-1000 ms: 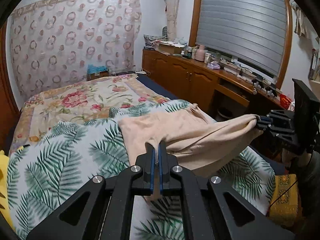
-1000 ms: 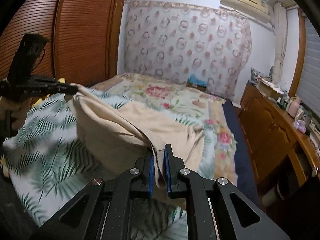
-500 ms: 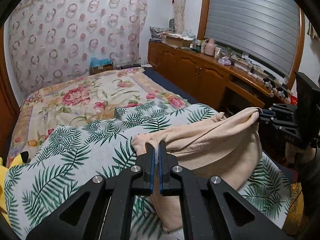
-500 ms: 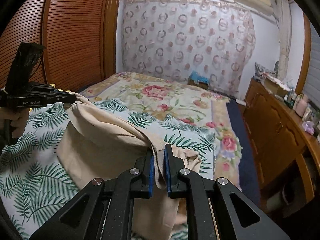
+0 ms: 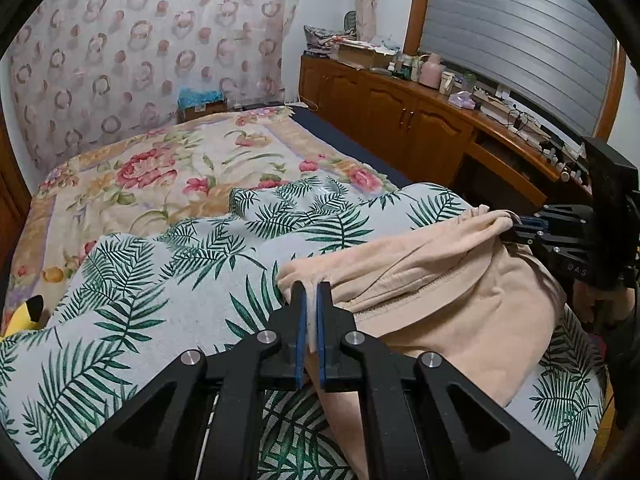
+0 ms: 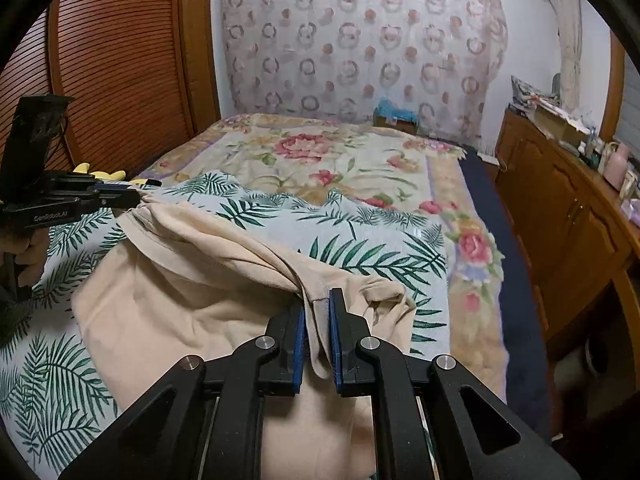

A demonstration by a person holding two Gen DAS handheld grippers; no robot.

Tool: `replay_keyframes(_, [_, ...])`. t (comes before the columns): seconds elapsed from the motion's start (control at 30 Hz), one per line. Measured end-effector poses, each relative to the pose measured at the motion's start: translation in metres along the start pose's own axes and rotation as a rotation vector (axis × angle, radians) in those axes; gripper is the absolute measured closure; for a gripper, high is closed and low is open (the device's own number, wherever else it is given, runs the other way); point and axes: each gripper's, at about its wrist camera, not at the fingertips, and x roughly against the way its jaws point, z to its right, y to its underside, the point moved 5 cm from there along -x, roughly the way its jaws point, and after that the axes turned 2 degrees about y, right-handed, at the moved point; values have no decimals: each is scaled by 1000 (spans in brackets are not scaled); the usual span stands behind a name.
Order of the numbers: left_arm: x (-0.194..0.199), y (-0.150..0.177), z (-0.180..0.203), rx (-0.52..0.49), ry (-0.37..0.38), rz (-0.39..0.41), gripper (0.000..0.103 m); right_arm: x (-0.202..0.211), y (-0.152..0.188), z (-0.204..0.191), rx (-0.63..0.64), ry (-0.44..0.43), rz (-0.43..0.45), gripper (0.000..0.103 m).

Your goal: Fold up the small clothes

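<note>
We grip the soft beige knit garment (image 5: 460,300) with the left gripper (image 5: 311,300) and right gripper (image 6: 317,308), both pinching its edge. A fold over the palm-print bedspread (image 5: 160,288) appears under way; next, we judge, the held edge needs laying flat and aligned.

Palm-leaf print sheet (image 5: 168,280) spread under and ahead of the tool, floral blanket (image 5: 160,168) beyond it, ring-patterned curtain (image 5: 140,52) at the far wall, wooden cabinet (image 5: 400,120) to the right carrying clutter, yellow plush toy (image 5: 28,312) far left, slatted wooden door (image 6: 120,72) left

Both wrist views look close along their claws, sharing the bed (image 5: 168,168)
</note>
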Motion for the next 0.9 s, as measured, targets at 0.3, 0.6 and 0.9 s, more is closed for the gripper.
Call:
replay_keyframes(0.3, [4, -1, 0, 5, 37, 23, 61, -5, -15, 4, -34, 5, -14, 90])
replay_keyframes(0.6, [-2, 1, -2, -4, 40, 1, 60, 10, -37, 27, -86, 113, 4, 77])
replay_keyframes(0.9, [-12, 8, -5, -4, 30, -28, 60, 30, -18, 18, -67, 67, -25, 75])
